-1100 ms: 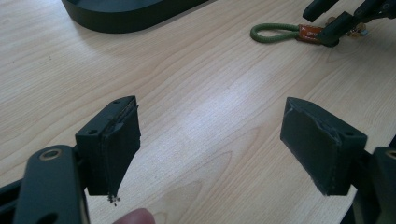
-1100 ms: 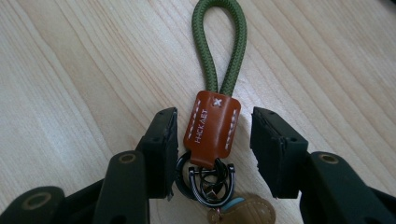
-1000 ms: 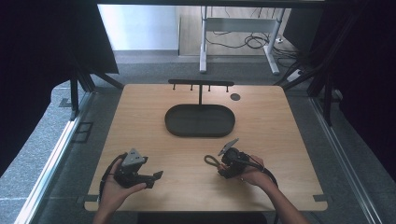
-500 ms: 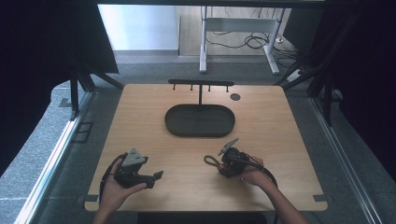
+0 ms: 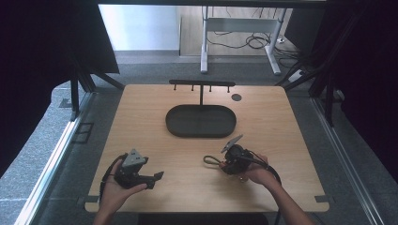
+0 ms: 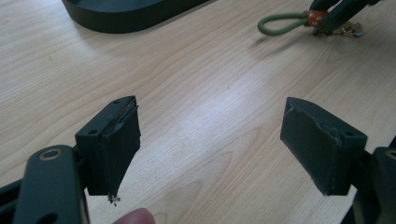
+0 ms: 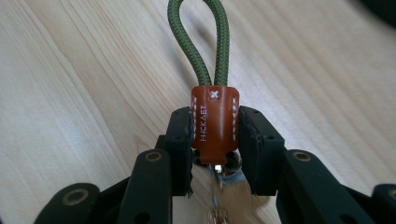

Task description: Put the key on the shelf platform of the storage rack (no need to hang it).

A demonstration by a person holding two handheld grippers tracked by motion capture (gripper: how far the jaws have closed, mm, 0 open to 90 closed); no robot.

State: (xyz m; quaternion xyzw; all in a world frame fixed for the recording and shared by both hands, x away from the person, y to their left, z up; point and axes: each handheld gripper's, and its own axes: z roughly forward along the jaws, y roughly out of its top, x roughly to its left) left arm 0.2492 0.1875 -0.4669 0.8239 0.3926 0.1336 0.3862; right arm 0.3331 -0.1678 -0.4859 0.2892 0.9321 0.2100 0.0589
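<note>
Right gripper view shows your right gripper [image 7: 215, 149] clamped on the brown leather tab [image 7: 214, 123] of a keychain, its green cord loop [image 7: 198, 42] reaching out over the wooden table [image 5: 281, 122]. Your left gripper [image 6: 219, 154] sits near the table's front edge, jaws wide apart and holding nothing. Beyond both lies a dark oval tray [image 5: 201, 121].

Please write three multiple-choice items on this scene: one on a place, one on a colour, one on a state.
1. Where is the tray?
A. centre of the table, before the rack
B. at the near edge
C. on the floor

2. What colour is the cord?
A. blue
B. green
C. white

3. How stands the left tool?
A. shut on the cord
B. shut, empty
C. open, empty

Answers: 1 A, the tray sits mid-table below the rack. 2 B, the loop is green above a brown tab pinched by the right tool. 3 C, its jaws stand apart over bare wood.
</note>
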